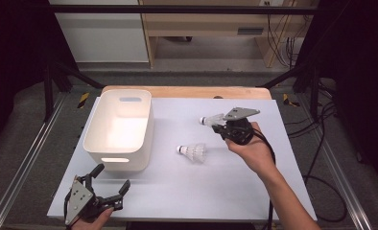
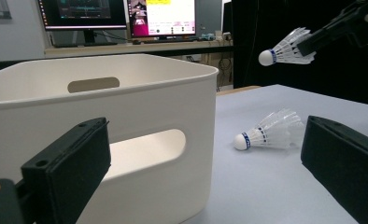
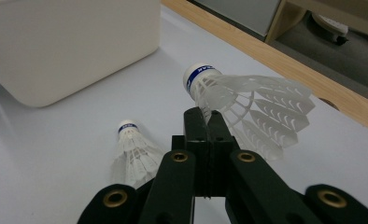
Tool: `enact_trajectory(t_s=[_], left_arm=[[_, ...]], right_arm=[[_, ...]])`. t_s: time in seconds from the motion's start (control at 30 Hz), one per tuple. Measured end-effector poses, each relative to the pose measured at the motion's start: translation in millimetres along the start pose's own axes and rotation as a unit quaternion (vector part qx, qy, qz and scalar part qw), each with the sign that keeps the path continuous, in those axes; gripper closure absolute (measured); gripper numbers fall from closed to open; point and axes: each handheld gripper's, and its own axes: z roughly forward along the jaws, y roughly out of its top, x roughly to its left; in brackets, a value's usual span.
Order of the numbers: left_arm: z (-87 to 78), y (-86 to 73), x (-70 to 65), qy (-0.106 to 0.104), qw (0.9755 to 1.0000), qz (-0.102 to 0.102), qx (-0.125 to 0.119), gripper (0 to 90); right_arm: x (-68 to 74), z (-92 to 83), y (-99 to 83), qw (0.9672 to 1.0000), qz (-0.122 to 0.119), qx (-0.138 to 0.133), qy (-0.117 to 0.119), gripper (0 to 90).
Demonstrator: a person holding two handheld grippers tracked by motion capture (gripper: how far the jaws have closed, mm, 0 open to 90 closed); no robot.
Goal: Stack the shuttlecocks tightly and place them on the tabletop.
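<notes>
A white plastic shuttlecock (image 1: pixel 213 119) (image 3: pixel 247 105) hangs above the table with my right gripper (image 1: pixel 222 125) (image 3: pixel 205 116) shut on its skirt, cork pointing toward the bin; it also shows in the left gripper view (image 2: pixel 287 48). A second white shuttlecock (image 1: pixel 193 152) (image 2: pixel 271 133) (image 3: pixel 133 151) with a blue band lies on its side on the pale table (image 1: pixel 187 191), below and left of the held one. My left gripper (image 1: pixel 111 178) (image 2: pixel 205 172) rests at the table's near left corner, jaws wide open, nothing between them.
A white rectangular bin (image 1: pixel 120 129) (image 2: pixel 126 121) (image 3: pixel 65 42) with handle cut-outs stands at the left of the table, just beyond my left gripper. The table's wooden far edge (image 1: pixel 187 92) lies behind. Monitors (image 2: pixel 126 16) sit on a desk far off.
</notes>
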Motion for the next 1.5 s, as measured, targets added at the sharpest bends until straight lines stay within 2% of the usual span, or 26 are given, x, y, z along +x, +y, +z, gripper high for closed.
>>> enact_trajectory(t_s=[0.2,0.4,0.53,0.63,1.0,1.5], left_arm=[[-0.8,-0.7,-0.8,0.001,1.0000,0.002,0.001,1.4],[-1.0,-1.1,1.6,0.005,1.0000,-0.002,0.000,1.4],[-1.1,0.1,0.4,0.005,1.0000,0.008,0.002,1.4],[-1.0,-0.1,2.4,0.009,1.0000,0.001,0.000,1.4],[-1.6,-2.1,3.2,0.015,0.9999,0.001,0.005,1.4],[-2.9,-1.8,5.8,0.014,0.9999,0.001,-0.001,0.4]], right_arm=[[-7.2,-22.1,-19.6,0.9998,0.012,-0.015,-0.006,90.0],[-12.3,-36.0,-33.8,0.9996,0.019,-0.017,-0.012,90.0],[-11.7,-41.9,-43.7,0.9997,0.016,-0.015,-0.012,90.0],[-11.2,-44.4,-52.8,0.9996,0.020,-0.016,-0.009,90.0],[-9.4,-47.2,-84.5,0.9993,0.032,-0.018,-0.004,90.0],[-5.9,-56.4,-109.4,0.9985,0.045,-0.032,-0.005,90.0]])
